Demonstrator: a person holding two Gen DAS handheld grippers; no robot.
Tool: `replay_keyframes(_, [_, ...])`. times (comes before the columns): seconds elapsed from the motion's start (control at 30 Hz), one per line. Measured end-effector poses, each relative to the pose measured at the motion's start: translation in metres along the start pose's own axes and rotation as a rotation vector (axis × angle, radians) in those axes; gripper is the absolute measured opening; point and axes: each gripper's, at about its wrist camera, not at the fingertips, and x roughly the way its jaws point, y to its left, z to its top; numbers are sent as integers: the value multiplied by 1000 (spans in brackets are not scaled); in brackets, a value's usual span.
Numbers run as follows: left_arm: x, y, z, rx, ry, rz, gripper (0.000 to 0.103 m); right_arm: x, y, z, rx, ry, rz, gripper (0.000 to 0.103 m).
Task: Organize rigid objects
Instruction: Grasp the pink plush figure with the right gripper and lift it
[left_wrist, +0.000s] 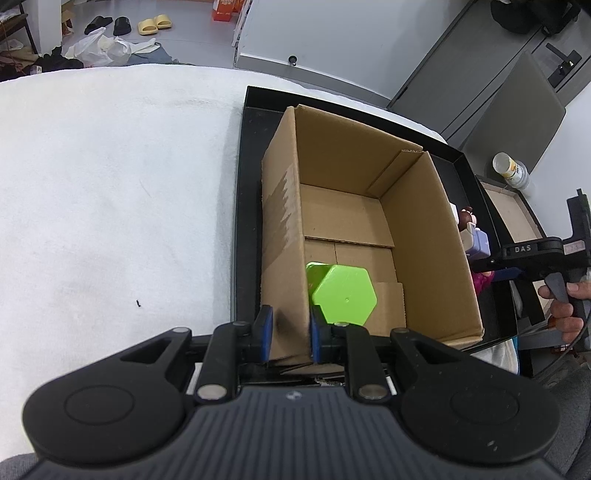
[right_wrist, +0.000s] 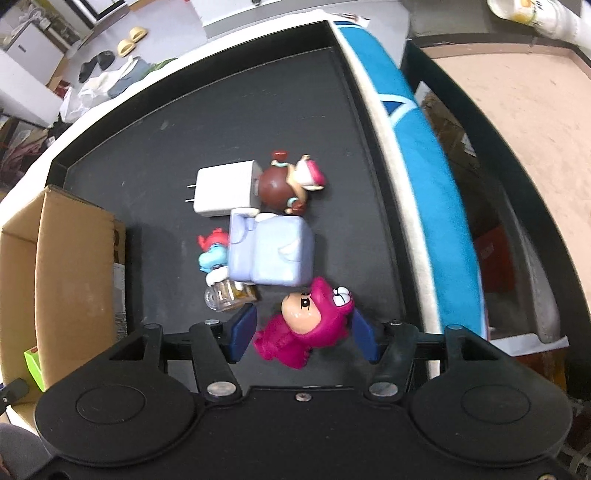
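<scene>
While only one green hexagonal piece (left_wrist: 341, 293) lies inside the cardboard box (left_wrist: 373, 221), the sorting looks barely begun.
Left tongs (left_wrist: 290, 332) are clamped on the box's near wall, steadying it; right tongs (right_wrist: 301, 332) stand apart around the pink figurine (right_wrist: 306, 325), not yet closed. Just beyond that figurine on the black tray (right_wrist: 147, 173) wait a lavender block (right_wrist: 273, 251), white charger (right_wrist: 225, 192), brown-haired doll (right_wrist: 291, 184), blue toy (right_wrist: 210, 254) and small glass bottle (right_wrist: 229, 295).
</scene>
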Motion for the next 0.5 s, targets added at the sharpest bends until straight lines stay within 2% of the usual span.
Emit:
replay_keyframes(0.27, [2,-1,1,7,5,10,18,10,17,-4,-86,24,-53,57])
replay_keyframes(0.33, [3,-1,1,10,5,13,18,12,22,-5,-124,16,-94,57])
replay_keyframes(0.5, [2,-2,1,15,4,21,18,16,28,-9,-155,25,-106,55])
